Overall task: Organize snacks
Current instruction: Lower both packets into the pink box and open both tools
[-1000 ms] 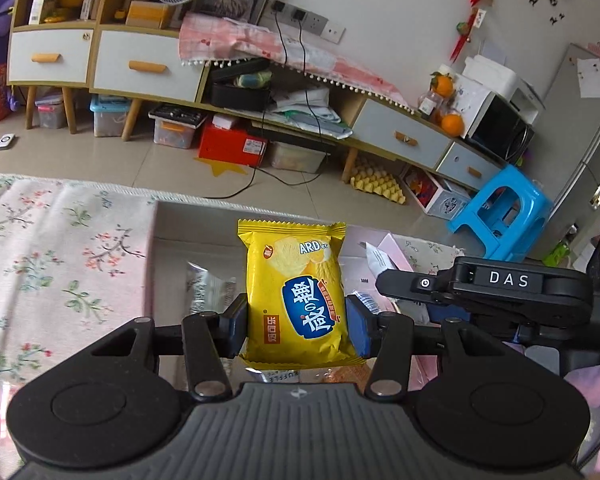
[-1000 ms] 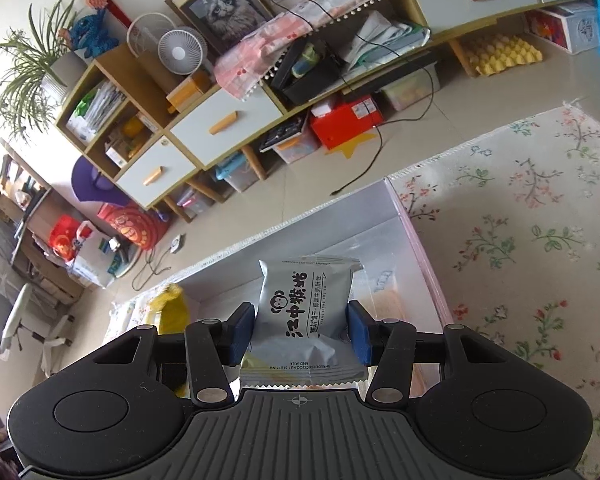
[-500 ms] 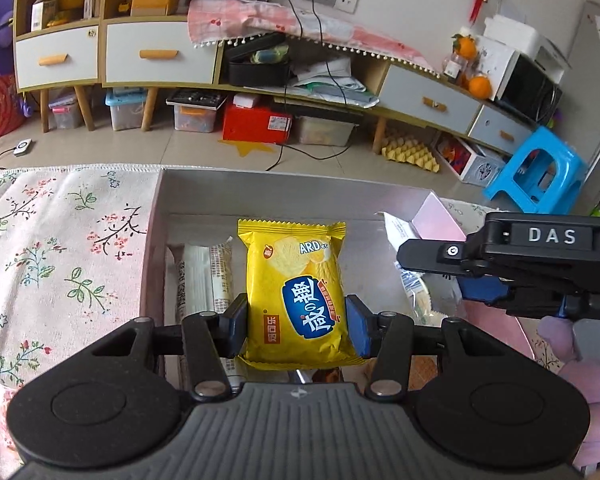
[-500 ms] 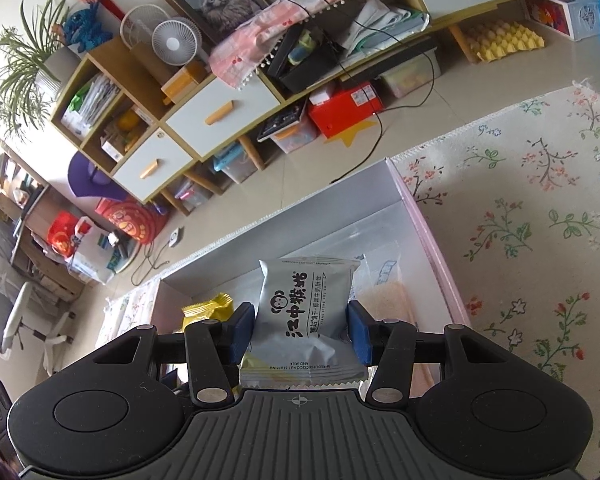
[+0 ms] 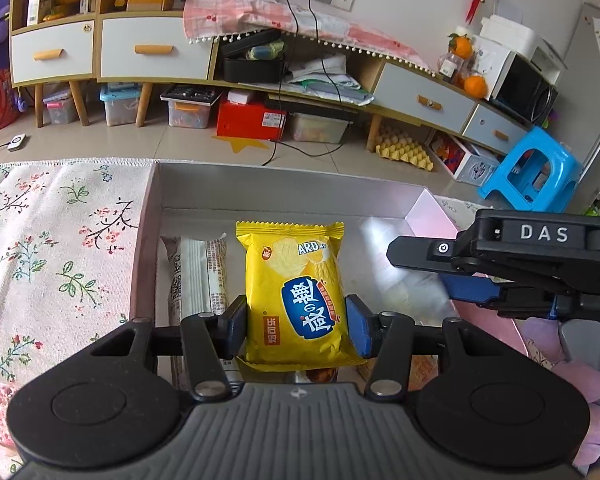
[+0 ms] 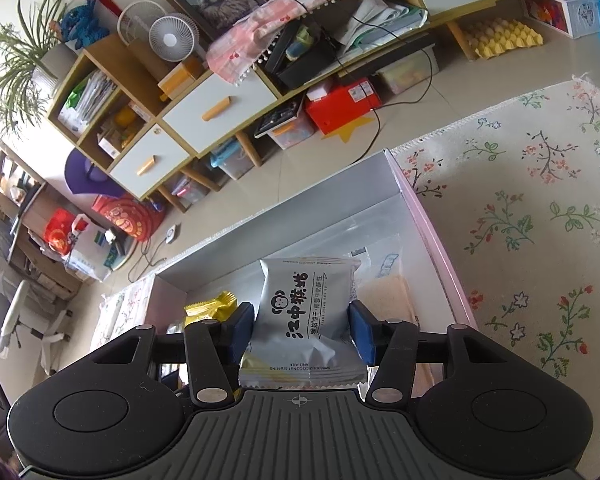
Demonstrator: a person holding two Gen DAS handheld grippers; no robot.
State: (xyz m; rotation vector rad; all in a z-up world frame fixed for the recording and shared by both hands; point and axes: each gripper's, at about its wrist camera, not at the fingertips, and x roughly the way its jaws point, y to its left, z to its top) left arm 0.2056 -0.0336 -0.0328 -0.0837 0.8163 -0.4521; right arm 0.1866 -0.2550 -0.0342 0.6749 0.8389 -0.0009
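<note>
Left gripper [image 5: 296,330] first: pinches a yellow biscuit packet [image 5: 292,280] across its lower half, tilted down over the open white box [image 5: 284,188] on the flowered tablecloth [image 5: 52,240]. Has just been opening a little, with the packet between the blue pads and both pads at its flanks, so reads as a loosening hold rather than a full let-go. Hangs just right of a long white wrapped bar [image 5: 198,276] already lying along the box's left wall. Same on the other side: right gripper [image 6: 302,334] carries a grey packet [image 6: 304,304] with black lettering, aimed into the right part of the same box, beside a clear packet [image 6: 384,280] of pale crumbly snack by the pink-edged wall. Has likewise just been opening slightly around the packet; hard to say whether the pads press or merely touch. Looks like the placing step, two snacks at once, with several already inside. Next calls for spreading both pairs of jaws fully so each packet drops flat onto bare floor of the box, then drawing back up without snagging a wrapper or knocking the other gripper close by.
</note>
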